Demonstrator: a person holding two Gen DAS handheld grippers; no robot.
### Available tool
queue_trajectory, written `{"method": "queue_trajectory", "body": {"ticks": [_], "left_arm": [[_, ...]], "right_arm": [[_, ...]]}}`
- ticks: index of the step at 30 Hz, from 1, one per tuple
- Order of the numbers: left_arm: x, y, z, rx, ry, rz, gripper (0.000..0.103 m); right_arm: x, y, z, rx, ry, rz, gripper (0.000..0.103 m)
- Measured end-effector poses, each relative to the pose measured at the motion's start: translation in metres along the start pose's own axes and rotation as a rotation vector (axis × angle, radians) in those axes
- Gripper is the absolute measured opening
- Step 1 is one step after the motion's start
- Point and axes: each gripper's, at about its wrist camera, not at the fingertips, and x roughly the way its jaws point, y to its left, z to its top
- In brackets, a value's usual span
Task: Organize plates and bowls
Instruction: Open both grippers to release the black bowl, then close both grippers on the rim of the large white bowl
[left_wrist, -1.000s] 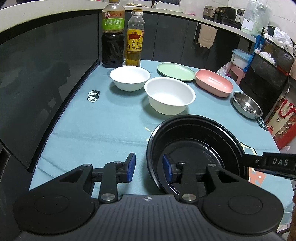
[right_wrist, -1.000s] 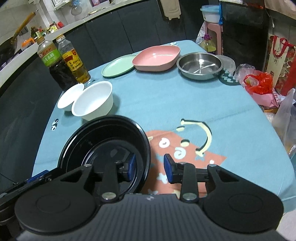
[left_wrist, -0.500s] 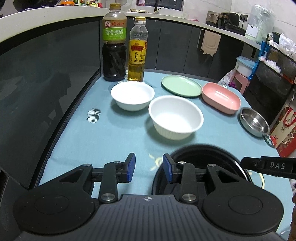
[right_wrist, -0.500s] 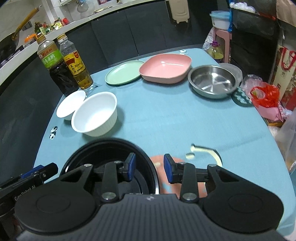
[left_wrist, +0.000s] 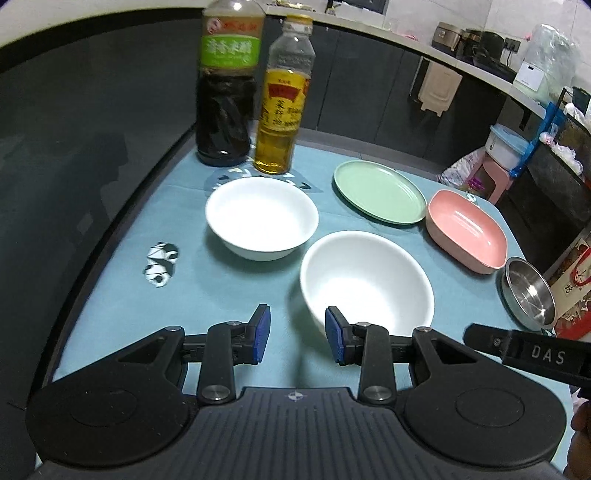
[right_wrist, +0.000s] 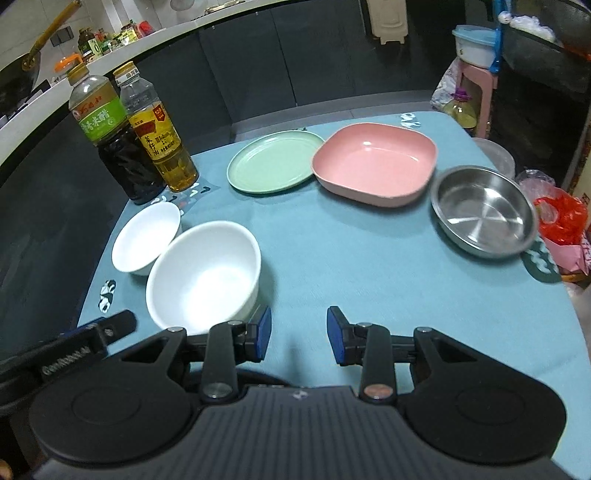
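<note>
White and smooth, the big round white bowl sits on the blue cloth tabletop, just past the left hand-held gripper. That gripper's blue pads stand apart with only cloth between them, so it holds nothing. The right hand-held gripper is the same: pads apart, nothing between them, with the big bowl close by on its left side.

A smaller round white bowl sits right behind the big one, and from the right view the two look like they touch. Behind them stand a dark vinegar bottle with a green label and a yellow oil bottle. Farther right are a flat green round plate, a pink square-ish dish just beside it, and a shiny metal bowl near the tabletop's edge.

What could go wrong? The white bowls look slick, so a pinch on the rim could slip and the bowl could drop. Pushing the big bowl could bump the small one into the bottles and tip them over. The metal bowl is close to the edge, so a nudge could send it off. Both grippers are near each other, so they could knock together.
</note>
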Motion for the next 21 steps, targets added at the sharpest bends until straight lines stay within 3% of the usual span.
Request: {"method": "queue_trajectory", "body": {"ticks": [21], "left_arm": [[0.051, -0.011, 0.01, 0.047, 0.063, -0.01, 0.028]], "right_arm": [[0.043, 0.016, 0.02, -0.055, 0.045, 0.025, 0.032]]}}
